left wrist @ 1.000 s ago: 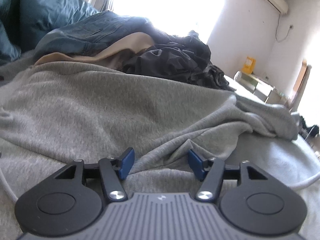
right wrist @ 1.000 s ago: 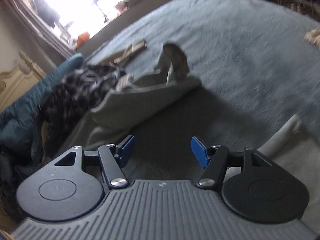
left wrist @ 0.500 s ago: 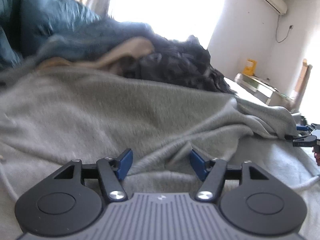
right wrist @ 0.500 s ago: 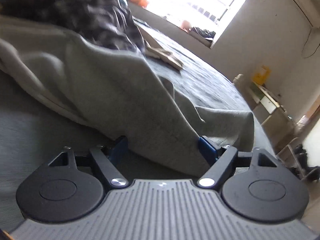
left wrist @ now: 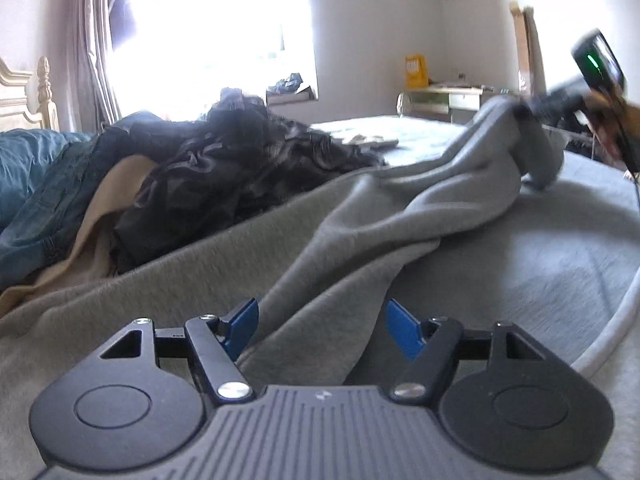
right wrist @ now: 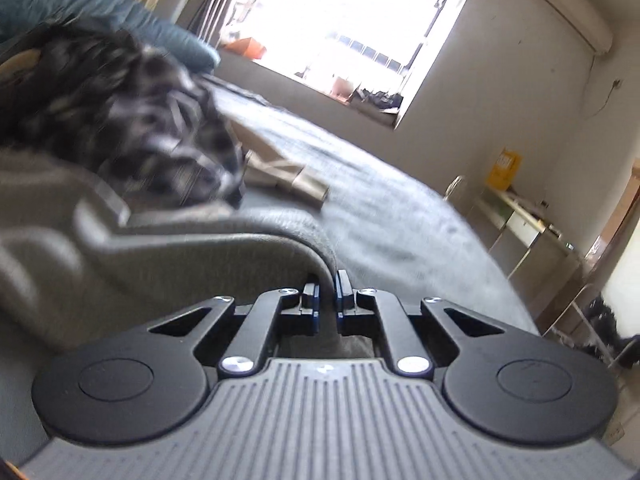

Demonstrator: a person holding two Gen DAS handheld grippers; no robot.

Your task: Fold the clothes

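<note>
Early stage: right gripper [right wrist: 327, 294] clenched on grey garment [left wrist: 360, 216] edge, lifting; left gripper [left wrist: 322, 326] opening, fabric between jaws ungripped; pile [left wrist: 224, 160] unfolded.

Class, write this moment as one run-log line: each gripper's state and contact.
left gripper: opening, grey garment between jaws | right gripper: shut on grey garment edge, lifted

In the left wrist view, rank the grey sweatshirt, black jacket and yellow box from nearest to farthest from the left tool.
1. Grey sweatshirt: between the opening jaws of the left tool.
2. Black jacket: left, mid-bed.
3. Yellow box: far wall, right of the window.
</note>
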